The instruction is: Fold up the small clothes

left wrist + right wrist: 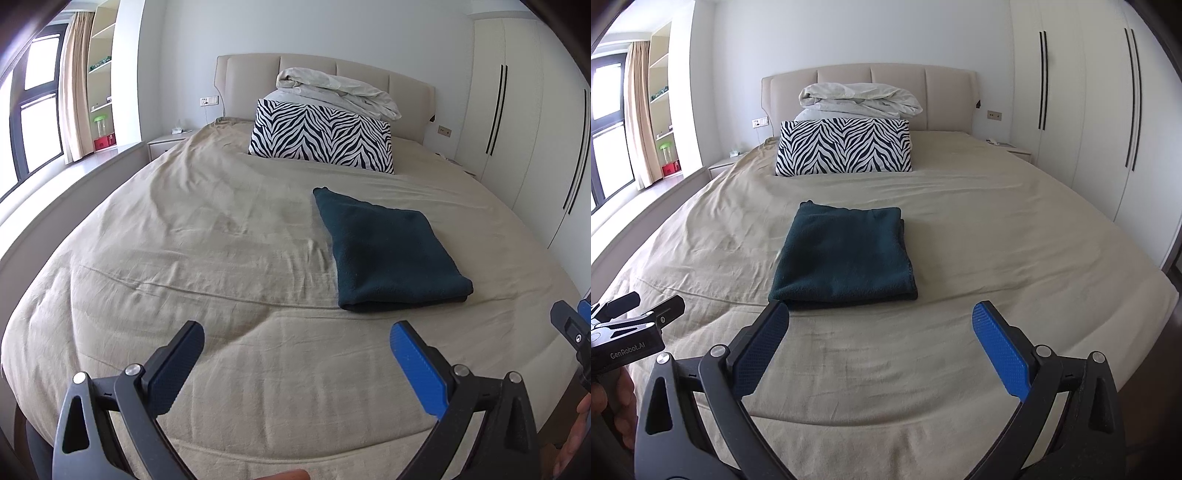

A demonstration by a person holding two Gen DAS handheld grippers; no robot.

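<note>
A dark teal fleece garment lies folded into a flat rectangle on the beige bed sheet. My left gripper is open, held above the sheet near the bed's foot, left of and short of the garment, nothing between its blue pads. My right gripper is open too, just in front of the garment's near edge, its left fingertip close to the fold without gripping it. Each gripper shows at the edge of the other's view: the right gripper, the left gripper.
A zebra-print pillow leans at the head of the bed under a bundled white duvet. White wardrobes stand on the right, a window and shelves on the left. A person's hand holds the left tool.
</note>
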